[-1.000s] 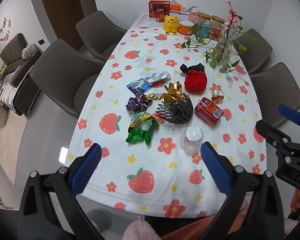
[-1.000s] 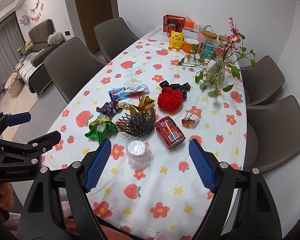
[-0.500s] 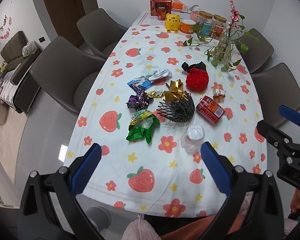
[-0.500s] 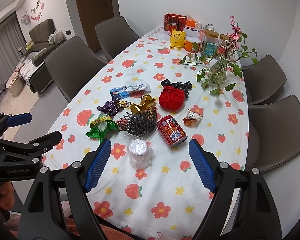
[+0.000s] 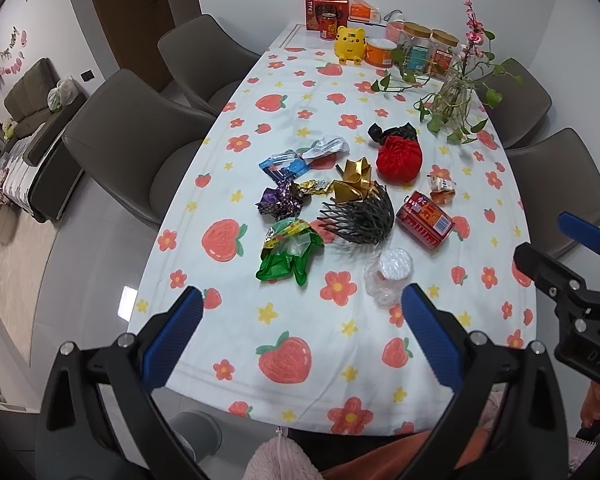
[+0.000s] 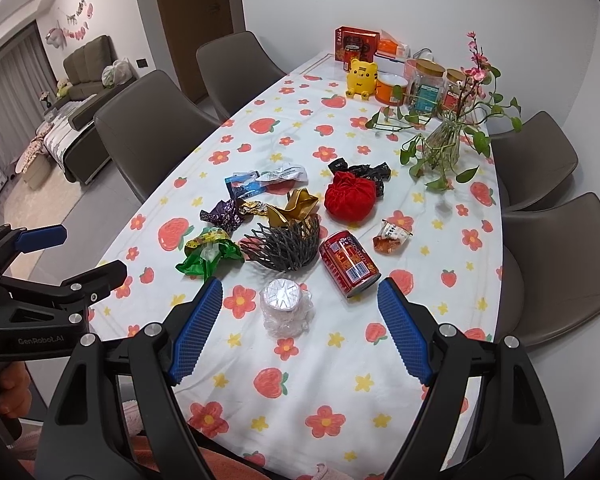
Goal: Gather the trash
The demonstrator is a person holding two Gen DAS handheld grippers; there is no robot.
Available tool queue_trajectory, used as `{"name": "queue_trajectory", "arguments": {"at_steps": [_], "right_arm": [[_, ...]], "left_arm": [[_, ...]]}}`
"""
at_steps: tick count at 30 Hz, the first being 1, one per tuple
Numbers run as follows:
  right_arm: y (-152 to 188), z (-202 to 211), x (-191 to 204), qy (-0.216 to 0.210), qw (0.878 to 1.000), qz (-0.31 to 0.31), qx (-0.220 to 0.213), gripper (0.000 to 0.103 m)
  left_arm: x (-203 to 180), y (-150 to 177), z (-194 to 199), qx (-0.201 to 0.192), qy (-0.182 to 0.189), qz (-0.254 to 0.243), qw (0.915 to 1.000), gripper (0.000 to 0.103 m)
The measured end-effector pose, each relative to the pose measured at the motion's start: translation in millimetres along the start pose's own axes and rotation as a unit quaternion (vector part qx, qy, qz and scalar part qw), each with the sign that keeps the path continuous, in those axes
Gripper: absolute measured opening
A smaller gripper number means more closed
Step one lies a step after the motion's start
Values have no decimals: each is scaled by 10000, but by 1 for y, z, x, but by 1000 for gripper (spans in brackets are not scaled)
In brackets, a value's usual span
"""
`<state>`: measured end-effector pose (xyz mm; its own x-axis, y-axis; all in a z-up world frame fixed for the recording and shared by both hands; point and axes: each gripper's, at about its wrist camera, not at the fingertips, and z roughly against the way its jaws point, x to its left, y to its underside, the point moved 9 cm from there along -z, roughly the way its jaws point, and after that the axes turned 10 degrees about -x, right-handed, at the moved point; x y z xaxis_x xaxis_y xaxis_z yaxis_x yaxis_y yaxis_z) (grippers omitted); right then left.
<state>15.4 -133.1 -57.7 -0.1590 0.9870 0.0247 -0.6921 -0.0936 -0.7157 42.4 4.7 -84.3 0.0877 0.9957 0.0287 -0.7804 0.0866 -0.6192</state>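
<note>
Trash lies in the middle of the flowered table (image 5: 292,360): a green wrapper (image 5: 288,254), a purple wrapper (image 5: 280,200), a gold wrapper (image 5: 354,182), a red can (image 5: 424,220) on its side, a crumpled clear cup (image 5: 390,272) and a red cloth bundle (image 5: 399,159). A dark wire basket (image 5: 358,218) lies tipped among them. My left gripper (image 5: 300,334) is open and empty above the near table edge. My right gripper (image 6: 300,330) is open and empty, the clear cup (image 6: 285,312) between its fingers in view, the can (image 6: 349,262) just beyond.
A vase of trailing plants (image 5: 456,98), jars, a yellow toy (image 5: 350,44) and red boxes stand at the far end. Grey chairs (image 5: 128,148) line both sides. A small orange snack packet (image 6: 392,236) lies right of the can.
Both grippers have moved slightly forward toward the trash pile. Both stay open and nothing on the table has moved.
</note>
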Motion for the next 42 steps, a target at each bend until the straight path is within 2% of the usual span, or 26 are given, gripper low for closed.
{"name": "queue_trajectory", "arguments": {"at_steps": [31,42], "right_arm": [[-6,0,-1,-19,10000,-3,5,77],[-10,-29,1,-114,9998,124,123,77]], "left_arm": [[4,1,0,-4,13,12,10000,99],[23,-1,-23,153,-77,221,9996,99]]}}
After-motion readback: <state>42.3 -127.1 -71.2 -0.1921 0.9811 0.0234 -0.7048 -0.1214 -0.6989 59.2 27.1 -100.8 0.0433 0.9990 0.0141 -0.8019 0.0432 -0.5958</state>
